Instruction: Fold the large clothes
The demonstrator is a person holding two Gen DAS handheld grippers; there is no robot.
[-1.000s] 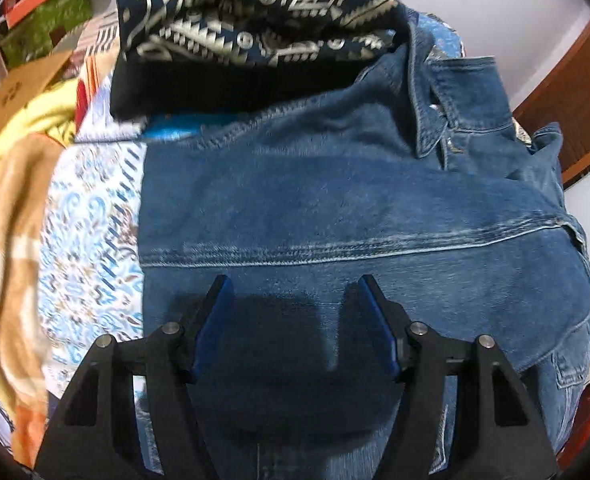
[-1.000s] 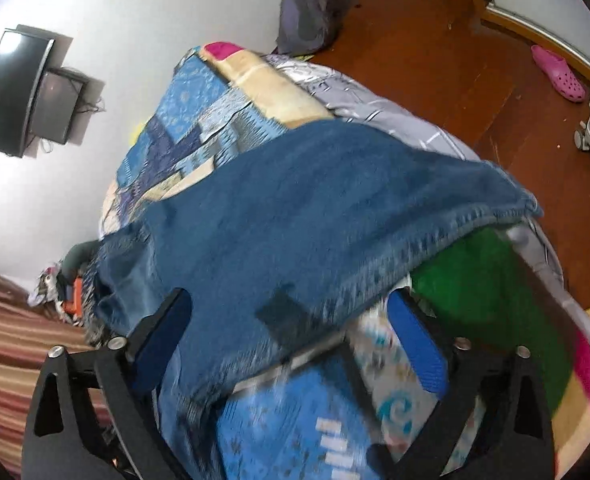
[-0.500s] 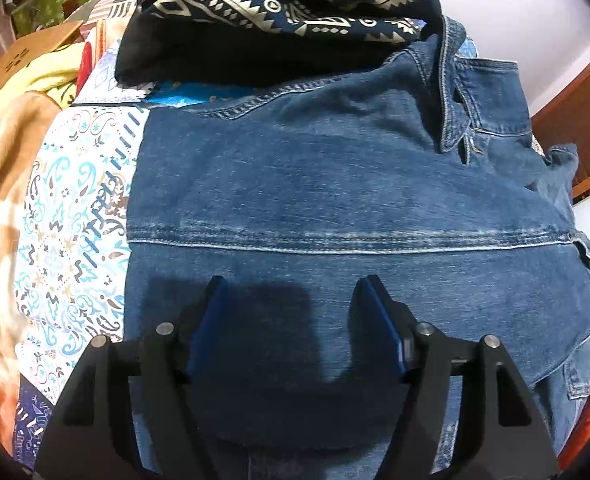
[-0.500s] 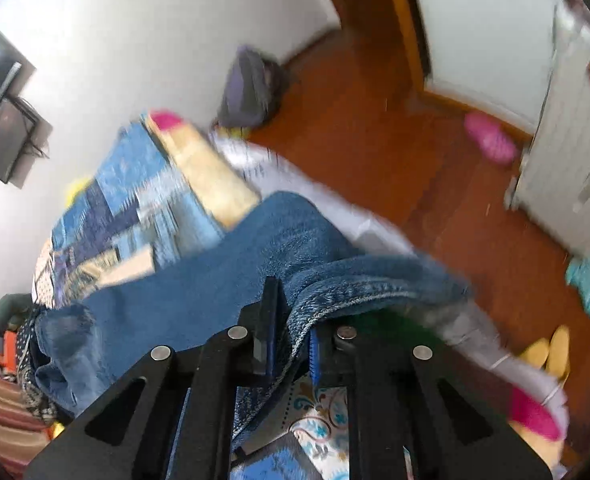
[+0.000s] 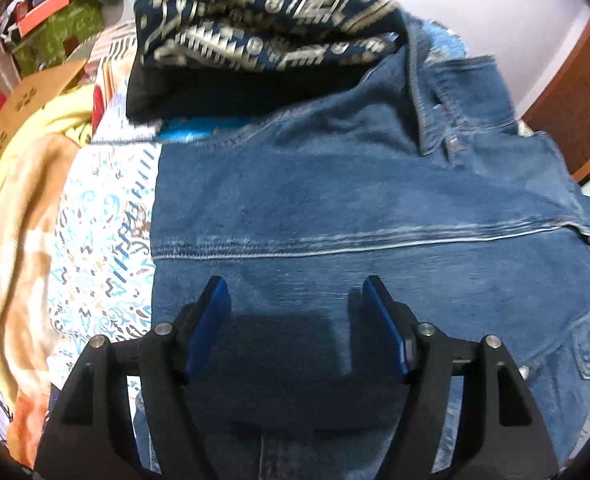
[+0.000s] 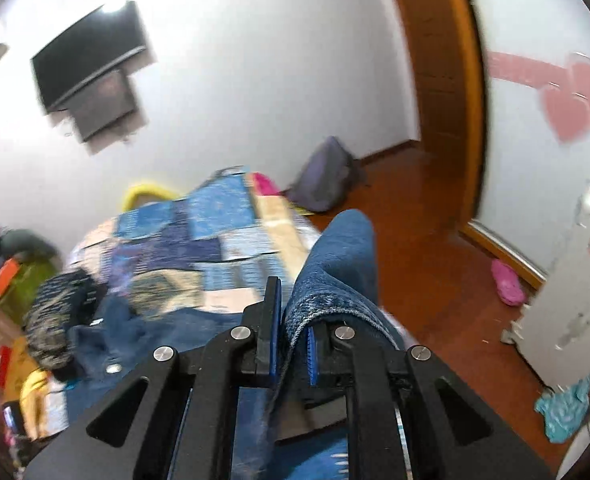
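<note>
A blue denim jacket lies spread on the bed, its collar at the far right. My left gripper is open and hovers just above the jacket's back panel, holding nothing. My right gripper is shut on the hem of the denim jacket and holds it lifted above the bed; the cloth stands up between the blue pads. The rest of the jacket trails down at the lower left of the right wrist view.
A dark patterned folded cloth lies at the jacket's far edge. The bed has a patchwork cover and a yellow-orange blanket at the left. A cardboard box, wooden floor, grey bag and white cabinet surround it.
My right gripper closed on the jacket's hem and lifted it up high, so the view now faces the wall. My left gripper stayed open over the jacket, shifting only slightly.
</note>
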